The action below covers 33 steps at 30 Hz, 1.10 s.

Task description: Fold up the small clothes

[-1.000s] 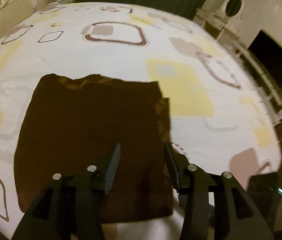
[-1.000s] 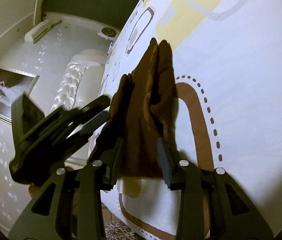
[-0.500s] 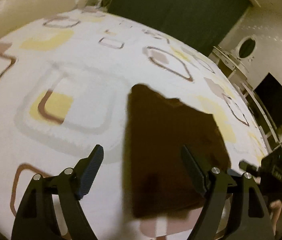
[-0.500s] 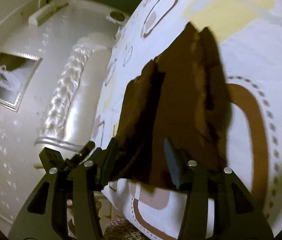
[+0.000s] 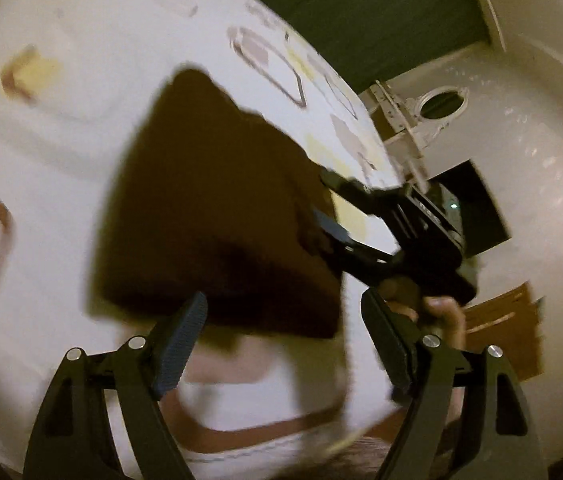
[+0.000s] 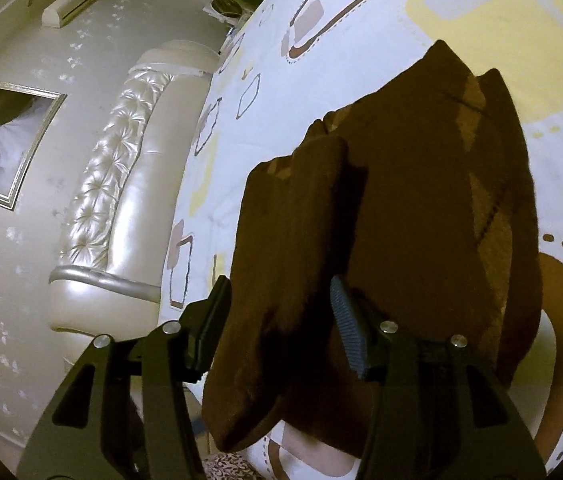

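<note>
My right hand-held gripper (image 6: pixel 279 326) is opening around the brown garment (image 6: pixel 421 216); its fold may slip off the bed (image 6: pixel 461 8). My left hand-held gripper (image 5: pixel 281 344) is spread, empty.

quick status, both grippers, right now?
Left gripper: open, nothing between its fingers.
Right gripper: jaws opening, a fold of the brown garment between them, not visibly pinched.

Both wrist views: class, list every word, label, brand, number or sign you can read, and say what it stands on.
None can be read.
Patterned white bedsheet: shapes only, no lettering.
Dark brown knitted garment: no label visible.
Silver-framed picture: a photograph, no text.
White wall unit: any marking too small to read.
</note>
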Each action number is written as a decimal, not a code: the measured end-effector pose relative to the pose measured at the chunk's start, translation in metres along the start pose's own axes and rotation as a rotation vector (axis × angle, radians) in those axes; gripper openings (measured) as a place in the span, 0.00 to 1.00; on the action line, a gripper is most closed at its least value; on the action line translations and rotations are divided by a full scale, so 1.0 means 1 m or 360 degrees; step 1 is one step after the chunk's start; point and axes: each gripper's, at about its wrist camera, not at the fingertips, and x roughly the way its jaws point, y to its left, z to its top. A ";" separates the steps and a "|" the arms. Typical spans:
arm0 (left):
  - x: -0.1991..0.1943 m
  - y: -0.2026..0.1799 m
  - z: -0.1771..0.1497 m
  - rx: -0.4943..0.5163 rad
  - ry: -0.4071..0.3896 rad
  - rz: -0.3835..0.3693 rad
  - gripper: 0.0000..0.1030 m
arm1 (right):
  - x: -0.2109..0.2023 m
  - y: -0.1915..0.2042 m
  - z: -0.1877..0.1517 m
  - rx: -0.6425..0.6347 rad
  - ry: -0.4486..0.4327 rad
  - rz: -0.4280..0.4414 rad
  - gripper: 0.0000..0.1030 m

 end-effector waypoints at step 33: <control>0.065 0.010 0.011 -0.0567 -0.0092 0.0088 0.07 | 0.037 -0.029 0.056 0.0117 0.0054 -0.0044 0.42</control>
